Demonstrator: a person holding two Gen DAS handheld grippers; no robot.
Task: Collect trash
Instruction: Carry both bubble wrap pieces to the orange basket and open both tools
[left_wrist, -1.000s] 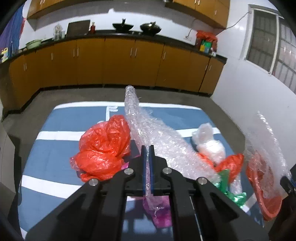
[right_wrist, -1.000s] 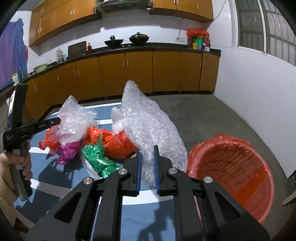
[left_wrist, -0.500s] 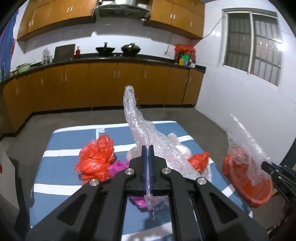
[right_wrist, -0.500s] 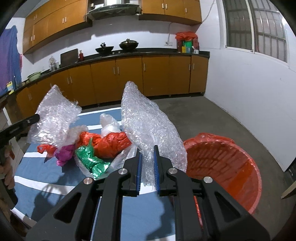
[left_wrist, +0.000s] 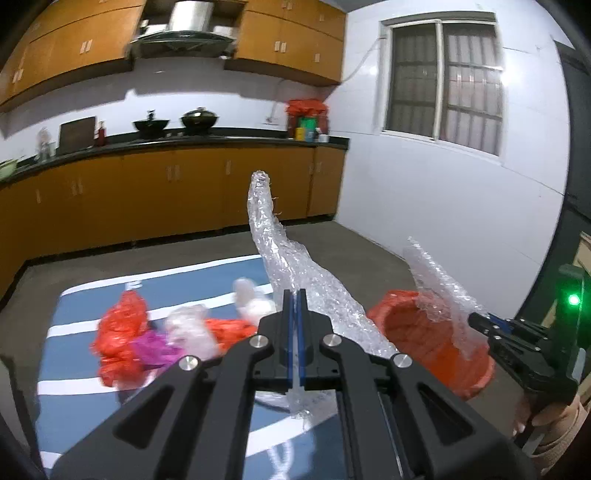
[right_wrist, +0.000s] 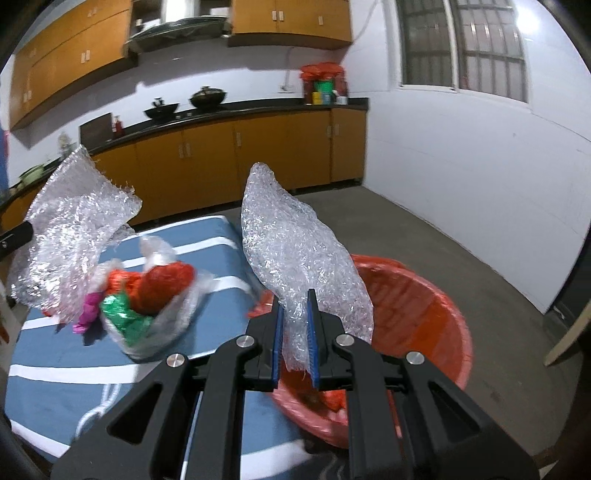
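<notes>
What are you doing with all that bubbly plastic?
A person is picking up trash with a gripper in each hand. The left gripper is shut on one piece of bubble wrap, and the right gripper is shut on another bubble wrap piece, held over the red bin. More crumpled bags lie on the blue striped mat.

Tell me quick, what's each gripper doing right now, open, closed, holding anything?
Left gripper: closed on a long bubble wrap strip.
Right gripper: closed on a wide bubble wrap sheet, above the red basin.
</notes>
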